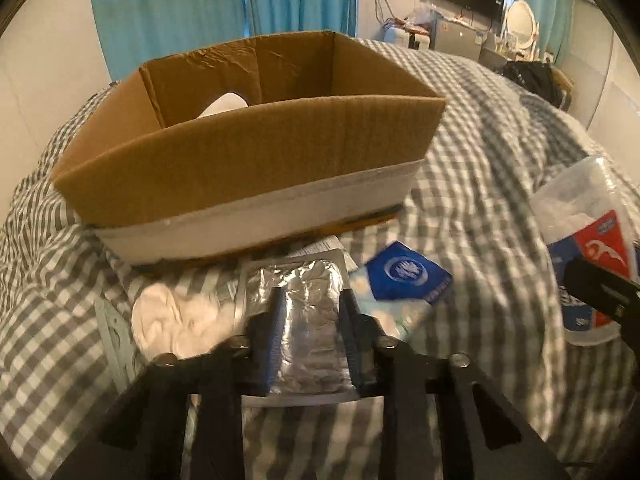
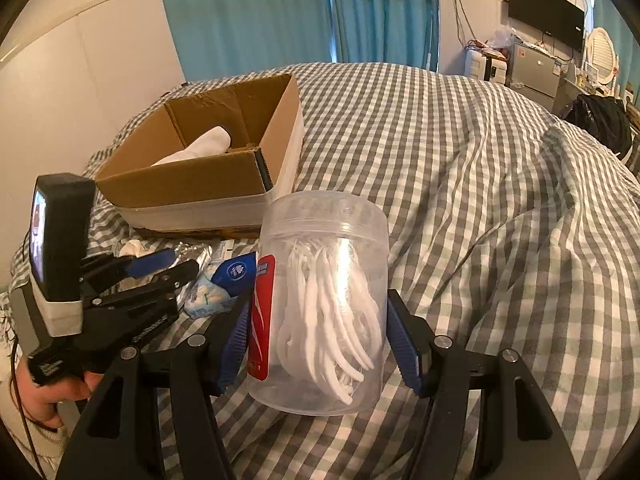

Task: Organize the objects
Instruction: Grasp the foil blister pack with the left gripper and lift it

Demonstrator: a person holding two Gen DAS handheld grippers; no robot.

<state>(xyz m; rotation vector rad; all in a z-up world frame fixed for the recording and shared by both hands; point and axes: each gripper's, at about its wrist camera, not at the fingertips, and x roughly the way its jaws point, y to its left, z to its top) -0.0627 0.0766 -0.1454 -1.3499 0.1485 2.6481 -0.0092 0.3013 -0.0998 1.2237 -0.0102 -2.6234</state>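
A: What do we have in the left gripper [image 1: 310, 304]?

B: We have its two fingers closed against the sides of a silver foil pack [image 1: 308, 320]. The pack lies flat on the checked bedcover [image 1: 460, 184], and its long axis runs straight ahead along our fingers, toward the cardboard box [image 1: 248, 152] standing just beyond the tips.

A: And beside it?

B: To the left of our left fingers sits a white round pad pack [image 1: 176, 320], touching the foil pack's edge. To the right of them lies a blue tissue packet [image 1: 404, 276], tilted, one corner pointing toward the box.

A: What about the right gripper [image 2: 318, 320]?

B: We hold its fingers on either side of a clear jar of white floss picks [image 2: 320, 312]. The left pad presses the jar's red label; on the right side we cannot tell whether the pad touches or stands just off the wall. The jar stands upright on the bedcover, lid uppermost, and the picks inside hang lengthwise, top to bottom.

A: Where is the box from there?

B: Ahead and to the left of our right fingers, open at the top, with something white [image 2: 200, 146] lying in it. Our left gripper shows between us and the box, low on the left.
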